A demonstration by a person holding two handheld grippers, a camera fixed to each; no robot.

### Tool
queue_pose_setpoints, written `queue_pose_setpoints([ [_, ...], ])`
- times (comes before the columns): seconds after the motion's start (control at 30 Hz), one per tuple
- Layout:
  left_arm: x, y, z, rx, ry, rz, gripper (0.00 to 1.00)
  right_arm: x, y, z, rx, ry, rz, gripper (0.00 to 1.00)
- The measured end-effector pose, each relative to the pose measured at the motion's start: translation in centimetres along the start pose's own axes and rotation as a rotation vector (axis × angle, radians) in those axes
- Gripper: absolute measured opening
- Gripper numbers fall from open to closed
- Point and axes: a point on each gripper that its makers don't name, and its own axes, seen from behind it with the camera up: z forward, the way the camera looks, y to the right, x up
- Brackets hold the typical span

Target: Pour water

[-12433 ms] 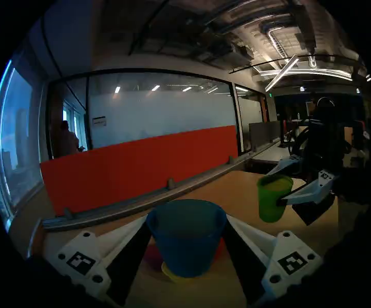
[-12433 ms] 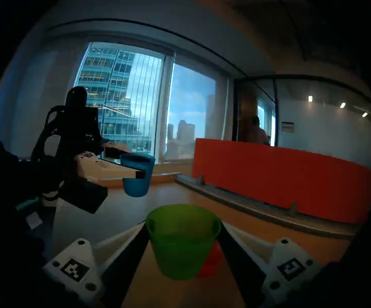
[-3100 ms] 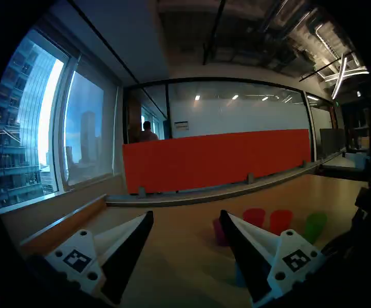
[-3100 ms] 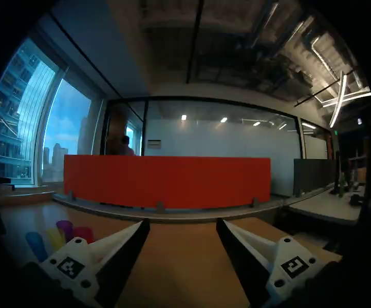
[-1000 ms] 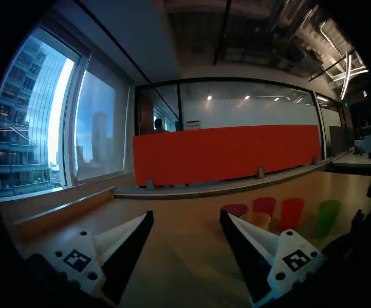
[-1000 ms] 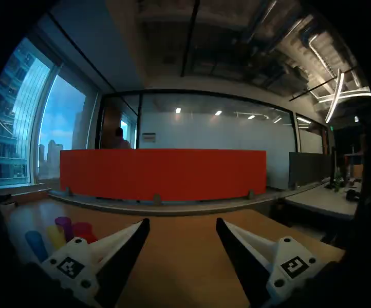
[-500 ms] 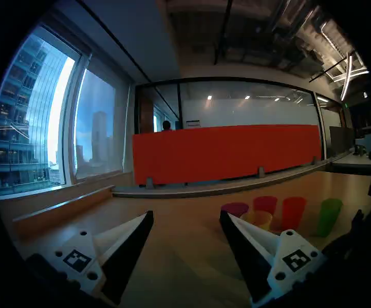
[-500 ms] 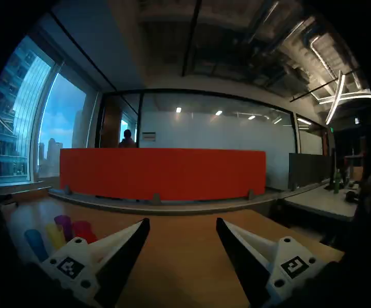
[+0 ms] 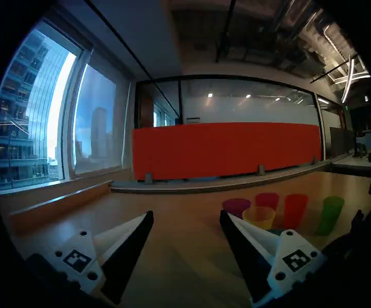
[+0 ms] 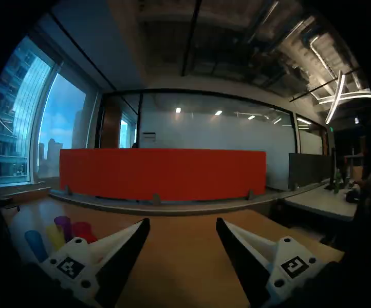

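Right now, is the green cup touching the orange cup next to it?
Apart. The left gripper view shows bare table between the green cup and the orange cup.

The wood table [image 9: 185, 236] has cups standing close together. In the left gripper view, at 4 o'clock: purple cup [image 9: 236, 206], yellow cup [image 9: 259, 216], pink cup [image 9: 267, 199], red cup [image 9: 295, 209], green cup [image 9: 331, 213]. In the right gripper view, a blue cup [image 10: 34, 243] stands at 8 o'clock.
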Motion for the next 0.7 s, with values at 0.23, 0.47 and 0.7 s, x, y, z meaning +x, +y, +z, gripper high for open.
queue_pose_setpoints([
  [0.23, 0.07, 0.08, 0.14, -0.006, 0.002, 0.001, 0.96, 0.15, -0.07, 0.12, 0.002, -0.001, -0.002, 1.00],
  [0.47, -0.33, 0.03, 0.40, -0.015, -0.006, -0.019, 0.96, 0.23, -0.20, 0.16, 0.004, 0.001, 0.000, 1.00],
  [0.7, -0.66, 0.04, 0.49, -0.023, -0.015, -0.040, 0.96, 0.25, -0.27, 0.24, 0.007, -0.001, -0.001, 1.00],
])
